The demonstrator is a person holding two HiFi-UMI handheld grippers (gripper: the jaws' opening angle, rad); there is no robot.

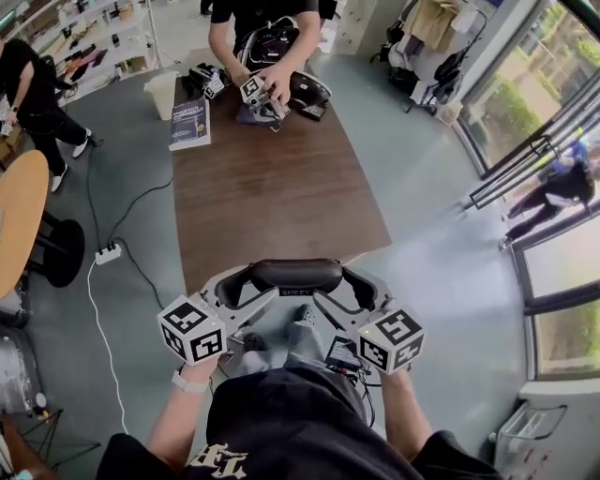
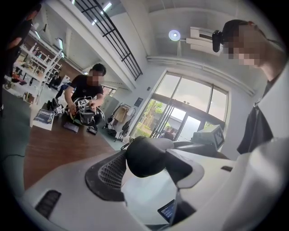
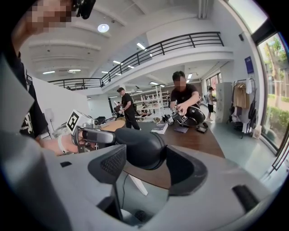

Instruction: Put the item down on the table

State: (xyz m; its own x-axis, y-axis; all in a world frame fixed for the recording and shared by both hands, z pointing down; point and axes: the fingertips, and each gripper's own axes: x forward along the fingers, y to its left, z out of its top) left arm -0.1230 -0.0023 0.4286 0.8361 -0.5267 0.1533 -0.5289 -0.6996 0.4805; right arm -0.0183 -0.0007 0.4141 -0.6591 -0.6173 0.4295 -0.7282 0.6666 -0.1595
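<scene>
A black padded, curved item [image 1: 293, 275] is held between my two grippers above the near edge of the brown table [image 1: 272, 187]. My left gripper [image 1: 240, 287] is shut on its left end and my right gripper [image 1: 360, 289] is shut on its right end. The left gripper view has the black item [image 2: 146, 155] pinched between the grey jaws of the left gripper [image 2: 149, 168]. From the right gripper [image 3: 143, 163], the same item [image 3: 140, 146] sits clamped between that gripper's jaws, with the table beyond it. I cannot tell whether the item touches the table.
At the table's far end a person [image 1: 262, 28] handles a marker-cube gripper [image 1: 253, 89] among black gear. A book [image 1: 190, 124] lies at the far left corner, beside a white bin [image 1: 161, 94]. A power strip [image 1: 107, 253] and cables lie on the floor to the left.
</scene>
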